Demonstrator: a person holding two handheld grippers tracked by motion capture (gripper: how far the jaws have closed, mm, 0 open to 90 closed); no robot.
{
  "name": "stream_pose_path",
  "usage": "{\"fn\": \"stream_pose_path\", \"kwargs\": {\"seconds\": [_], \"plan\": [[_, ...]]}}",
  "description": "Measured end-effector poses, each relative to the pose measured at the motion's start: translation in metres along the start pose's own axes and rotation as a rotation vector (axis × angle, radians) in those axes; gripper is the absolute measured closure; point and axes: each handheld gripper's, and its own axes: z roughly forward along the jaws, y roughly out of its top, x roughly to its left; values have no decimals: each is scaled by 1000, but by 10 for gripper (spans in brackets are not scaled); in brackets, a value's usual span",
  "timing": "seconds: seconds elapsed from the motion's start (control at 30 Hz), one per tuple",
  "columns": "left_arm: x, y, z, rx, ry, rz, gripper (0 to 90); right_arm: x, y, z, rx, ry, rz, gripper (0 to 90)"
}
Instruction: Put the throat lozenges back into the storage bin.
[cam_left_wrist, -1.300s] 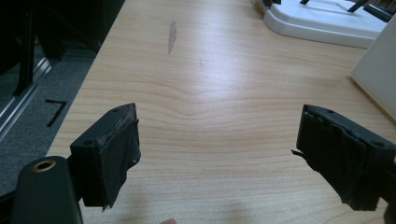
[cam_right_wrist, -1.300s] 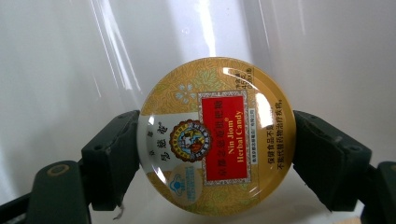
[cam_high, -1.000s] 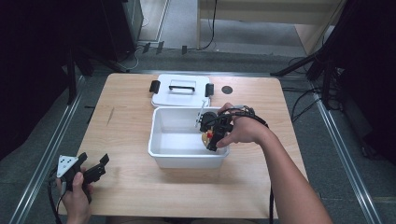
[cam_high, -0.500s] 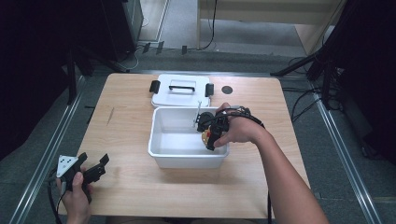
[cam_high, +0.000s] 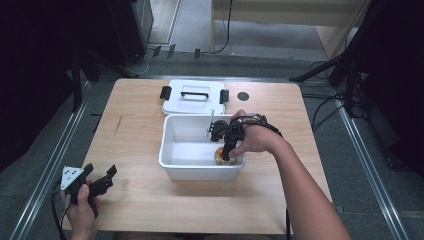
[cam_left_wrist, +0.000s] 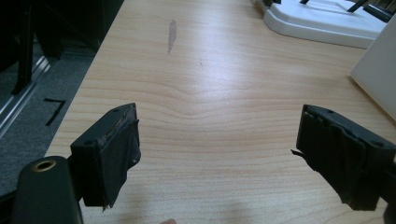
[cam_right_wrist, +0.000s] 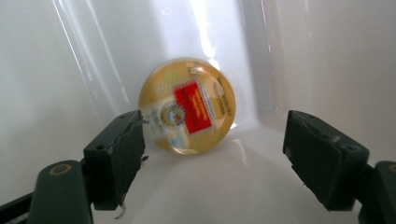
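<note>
Jaws standing wide on the right gripper (cam_high: 226, 150) as it is dipping into the white bin (cam_high: 172, 159), and nothing is being held between them. Sitting at the bin's near right corner is the yellow disc (cam_right_wrist: 187, 105), round, glossy, with a red label, and in the right gripper view it is leaning against the bin wall just beyond the jaws, nearer the left jaw and apart from the right one. By my reading the disc is already lying inside the bin, so the placing looks done; what is left, it seems, is lifting the gripper clear and perhaps fitting the lid (cam_high: 194, 96), which is lying flat on the counter (cam_high: 135, 125) just behind the bin. Over at the near left corner the left gripper (cam_high: 95, 181) is hovering idle, jaws wide, holding nothing, and looking across bare wood. Hard to call: the label print is blurring too much to read, whether the disc is touching the left jaw is unclear, and from the high view the hand is covering much of it.
</note>
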Motion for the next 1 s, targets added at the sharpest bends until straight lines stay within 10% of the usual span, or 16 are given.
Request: {"fn": "stream_pose_path", "kwargs": {"seconds": [1.0], "plan": [[0,0,0,2,2,1,139,-12,-43,-73,-220,-39,213,130]]}}
